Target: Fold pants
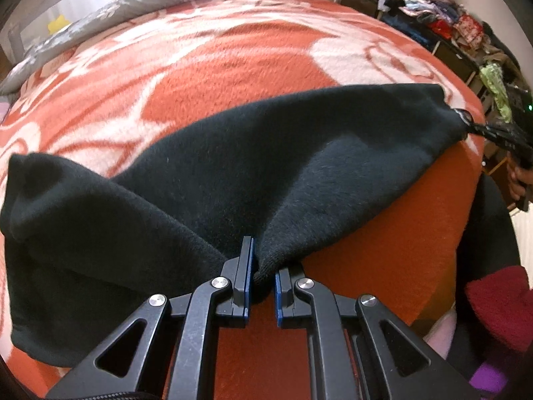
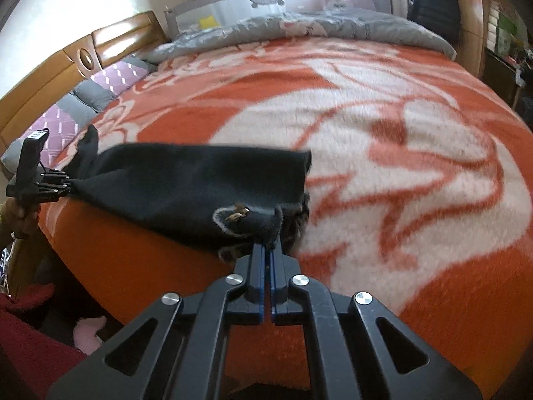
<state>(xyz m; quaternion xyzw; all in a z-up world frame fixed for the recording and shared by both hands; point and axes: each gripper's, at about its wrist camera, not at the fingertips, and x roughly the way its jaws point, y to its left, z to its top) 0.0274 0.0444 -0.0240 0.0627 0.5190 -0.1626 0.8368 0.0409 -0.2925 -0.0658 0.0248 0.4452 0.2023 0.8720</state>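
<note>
Black fleece pants [image 1: 233, 166] lie stretched across the near edge of a bed with an orange and white blanket [image 1: 233, 56]. My left gripper [image 1: 263, 266] is shut on a bunched edge of the pants near the front of the bed. My right gripper [image 2: 268, 250] is shut on the waistband end of the pants [image 2: 186, 183], next to a drawstring knot [image 2: 238, 215]. Each gripper shows in the other's view: the right one [image 1: 466, 126] at the far right, the left one [image 2: 66, 183] at the far left. The pants hang taut between them.
A grey patterned duvet [image 2: 333, 26] lies at the back of the bed. A wooden headboard [image 2: 66, 66] stands at the left. Shelves piled with clothes [image 1: 433, 10] stand past the bed's right side. My red sleeve [image 1: 499, 306] is close to the bed edge.
</note>
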